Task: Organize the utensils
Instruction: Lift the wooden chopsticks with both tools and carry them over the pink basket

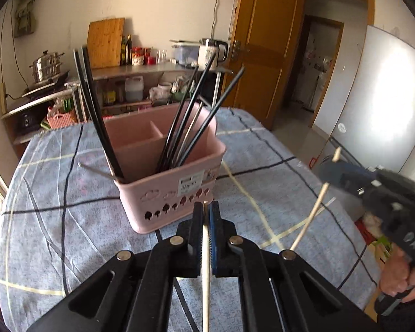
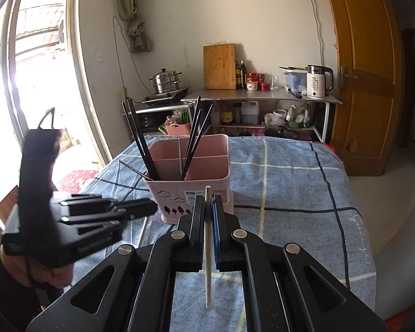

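A pink divided basket [image 1: 163, 191] stands on the table and holds several black chopsticks [image 1: 191, 121] upright in its near compartment. My left gripper [image 1: 206, 207] is just in front of it, shut on a pale wooden chopstick [image 1: 205, 262] that runs back between the jaws. In the right wrist view the basket [image 2: 196, 182] is straight ahead, and my right gripper [image 2: 207, 202] is shut on another pale chopstick [image 2: 208, 251]. The right gripper [image 1: 329, 168] shows at the left view's right edge with its chopstick [image 1: 315, 210] slanting down. The left gripper [image 2: 149, 208] appears blurred at the basket's left.
A blue checked cloth [image 2: 290, 182] covers the table. A thin metal utensil [image 1: 96, 170] leans out of the basket's left corner. Behind stands a steel shelf [image 2: 262, 96] with a kettle, cutting board and steamer pot. A wooden door [image 2: 368, 69] is at the right; a hand [image 1: 398, 279] grips the right tool.
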### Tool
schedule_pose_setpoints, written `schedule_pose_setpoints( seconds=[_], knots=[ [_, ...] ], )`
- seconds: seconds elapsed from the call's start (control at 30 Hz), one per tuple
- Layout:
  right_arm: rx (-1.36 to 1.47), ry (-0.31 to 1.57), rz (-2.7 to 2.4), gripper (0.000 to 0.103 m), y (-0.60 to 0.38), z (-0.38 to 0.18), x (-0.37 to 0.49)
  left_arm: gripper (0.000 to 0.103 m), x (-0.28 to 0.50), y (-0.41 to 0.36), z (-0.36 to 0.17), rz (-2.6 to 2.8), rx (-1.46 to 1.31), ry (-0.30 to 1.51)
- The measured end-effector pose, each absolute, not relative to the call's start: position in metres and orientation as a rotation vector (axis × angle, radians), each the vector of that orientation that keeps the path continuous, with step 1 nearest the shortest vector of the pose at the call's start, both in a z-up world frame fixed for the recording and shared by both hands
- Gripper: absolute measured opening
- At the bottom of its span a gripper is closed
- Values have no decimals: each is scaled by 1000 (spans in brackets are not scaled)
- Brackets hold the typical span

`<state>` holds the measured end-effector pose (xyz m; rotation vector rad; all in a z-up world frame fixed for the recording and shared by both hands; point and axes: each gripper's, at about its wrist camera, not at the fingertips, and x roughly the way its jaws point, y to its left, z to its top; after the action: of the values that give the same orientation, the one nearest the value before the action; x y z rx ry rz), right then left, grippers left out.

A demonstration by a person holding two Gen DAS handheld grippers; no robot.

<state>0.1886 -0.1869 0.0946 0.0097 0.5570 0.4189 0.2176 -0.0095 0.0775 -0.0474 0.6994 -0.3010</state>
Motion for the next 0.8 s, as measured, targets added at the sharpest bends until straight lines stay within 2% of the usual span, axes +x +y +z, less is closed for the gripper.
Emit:
schedule_pose_setpoints(
  seconds=[0.23, 0.8],
  knots=[
    [7, 542, 419, 5, -185, 100, 186, 4, 191, -2, 124, -323, -31, 559],
    [-23, 515, 429, 5, -177, 111, 181, 4, 185, 6, 129, -328, -26, 554]
  ],
)
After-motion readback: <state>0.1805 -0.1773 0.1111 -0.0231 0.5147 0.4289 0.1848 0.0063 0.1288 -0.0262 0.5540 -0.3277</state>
